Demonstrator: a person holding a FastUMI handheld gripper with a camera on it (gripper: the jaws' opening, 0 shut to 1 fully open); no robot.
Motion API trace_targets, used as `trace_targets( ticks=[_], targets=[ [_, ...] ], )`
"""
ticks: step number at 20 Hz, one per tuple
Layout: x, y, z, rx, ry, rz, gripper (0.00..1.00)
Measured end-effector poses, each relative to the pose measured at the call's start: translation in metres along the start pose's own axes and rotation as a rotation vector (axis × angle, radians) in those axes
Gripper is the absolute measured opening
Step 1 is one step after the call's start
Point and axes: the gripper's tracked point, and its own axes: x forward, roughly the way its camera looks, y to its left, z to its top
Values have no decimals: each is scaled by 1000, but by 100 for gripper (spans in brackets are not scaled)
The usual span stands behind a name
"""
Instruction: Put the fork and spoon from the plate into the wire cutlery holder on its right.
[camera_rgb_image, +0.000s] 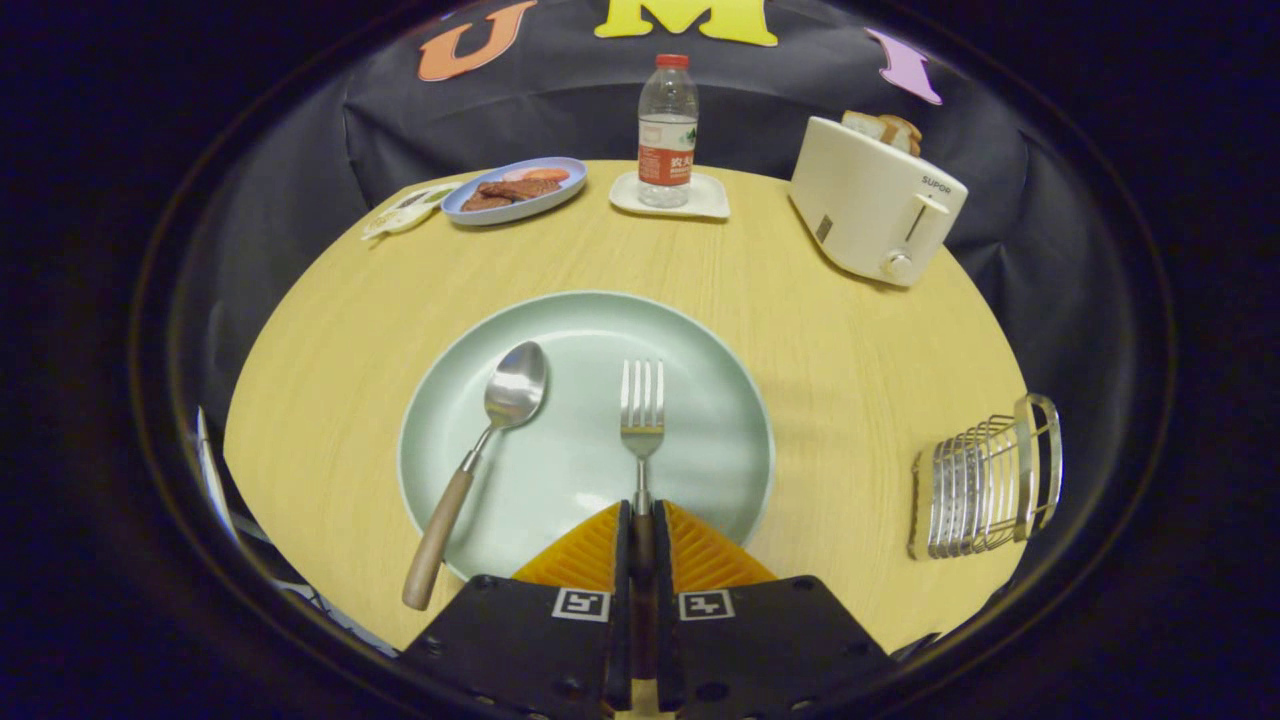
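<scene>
One green plate (700, 340) holds one spoon (500, 420) and one fork (641, 410). The gripper (641, 530) pinches the fork's handle. One wire cutlery holder (985, 485) sits right of the plate. One toaster (875, 200) behind the plate reads SUPOR.

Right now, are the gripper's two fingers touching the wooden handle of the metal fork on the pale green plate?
Touching. The gripper view shows the gripper closed on the fork, both fingers pressed against its handle with no gap.
</scene>
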Motion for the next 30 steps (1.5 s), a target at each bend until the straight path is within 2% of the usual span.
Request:
trace_targets(
  ticks=[1, 7, 12, 15, 18, 20, 24, 30],
  targets=[
    [3, -1, -1, 3, 17, 1, 1],
    [-21, 0, 10, 20, 56, 21, 1],
    [-72, -9, 24, 80, 88, 66, 1],
    [-107, -42, 33, 104, 99, 64, 1],
    [-140, -96, 42, 132, 93, 30, 1],
    [-155, -139, 40, 151, 91, -11, 1],
    [-169, -198, 27, 203, 140, -32, 1],
    [-160, -213, -8, 261, 299, 38, 1]
  ],
)
